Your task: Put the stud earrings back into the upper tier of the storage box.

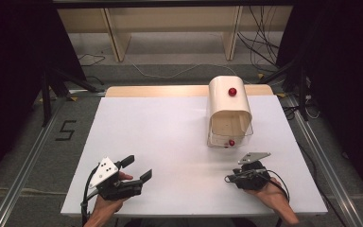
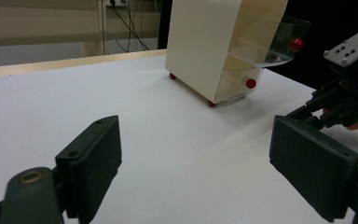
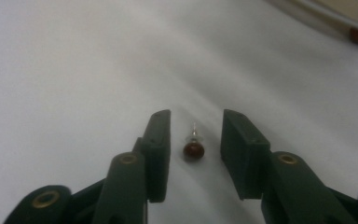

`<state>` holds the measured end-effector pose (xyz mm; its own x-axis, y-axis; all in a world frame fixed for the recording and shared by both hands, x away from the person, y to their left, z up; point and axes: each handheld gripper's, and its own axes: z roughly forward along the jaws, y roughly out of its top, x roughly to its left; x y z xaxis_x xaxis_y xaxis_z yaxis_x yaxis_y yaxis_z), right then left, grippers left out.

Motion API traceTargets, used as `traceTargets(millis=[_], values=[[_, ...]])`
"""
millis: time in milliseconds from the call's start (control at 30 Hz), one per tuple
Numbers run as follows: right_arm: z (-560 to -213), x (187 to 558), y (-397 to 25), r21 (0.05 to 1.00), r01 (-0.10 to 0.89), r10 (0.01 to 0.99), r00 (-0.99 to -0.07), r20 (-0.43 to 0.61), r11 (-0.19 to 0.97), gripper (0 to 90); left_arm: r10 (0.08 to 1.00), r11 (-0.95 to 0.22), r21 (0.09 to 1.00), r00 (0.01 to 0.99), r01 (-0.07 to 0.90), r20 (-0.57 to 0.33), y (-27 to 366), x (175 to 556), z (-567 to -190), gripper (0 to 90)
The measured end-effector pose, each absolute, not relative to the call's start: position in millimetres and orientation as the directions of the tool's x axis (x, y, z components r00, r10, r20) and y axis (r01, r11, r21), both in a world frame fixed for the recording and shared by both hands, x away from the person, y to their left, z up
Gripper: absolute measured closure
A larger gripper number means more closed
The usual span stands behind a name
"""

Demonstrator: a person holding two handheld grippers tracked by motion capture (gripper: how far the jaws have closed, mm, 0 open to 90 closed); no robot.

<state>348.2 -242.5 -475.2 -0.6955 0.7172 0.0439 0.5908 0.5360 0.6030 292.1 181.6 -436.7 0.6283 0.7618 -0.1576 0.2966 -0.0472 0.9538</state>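
Both black two-jaw grippers sit low over the near part of the white table top (image 1: 170,142), each held in a hand coming in from the bottom of the high view. On the person's left, the left gripper (image 1: 139,169) has its jaws spread wide with nothing between them, pointing up and to the right across the table. In the left gripper view those jaws frame bare white surface. Over on the right, the right gripper (image 3: 194,140) holds its jaws partly open, a narrow gap between the pads. Inside that gap lies a small dark red bead on a thin silver pin (image 3: 194,148), resting on the table and touching neither pad. Beyond the right gripper stands a cream-coloured box with a rounded top (image 1: 229,104), red feet and round red knobs. Its clear curved front flap (image 2: 272,44) is tilted outward, away from the box front.
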Motion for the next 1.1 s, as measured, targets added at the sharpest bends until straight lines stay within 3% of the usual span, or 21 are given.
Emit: traceTargets(millis=[233,533,867,1100], values=[[-476,346,-238,0.592,0.573,0.71,-0.705,0.002,0.567,78.8,0.763,-0.048,0.954,0.627,0.297,-0.157,182,292,-437,16.3],[-472,345,-238,0.605,0.572,0.708,-0.706,0.02,0.554,79.7,0.763,-0.046,0.954,0.626,0.296,-0.158,182,292,-437,16.3],[-444,339,-237,0.726,0.52,0.691,-0.718,0.085,0.451,79.8,0.764,-0.042,0.954,0.625,0.297,-0.161,182,293,-437,16.4],[-433,336,-235,0.753,0.492,0.68,-0.729,0.081,0.437,79.8,0.766,-0.041,0.954,0.623,0.296,-0.16,182,293,-437,16.4]])
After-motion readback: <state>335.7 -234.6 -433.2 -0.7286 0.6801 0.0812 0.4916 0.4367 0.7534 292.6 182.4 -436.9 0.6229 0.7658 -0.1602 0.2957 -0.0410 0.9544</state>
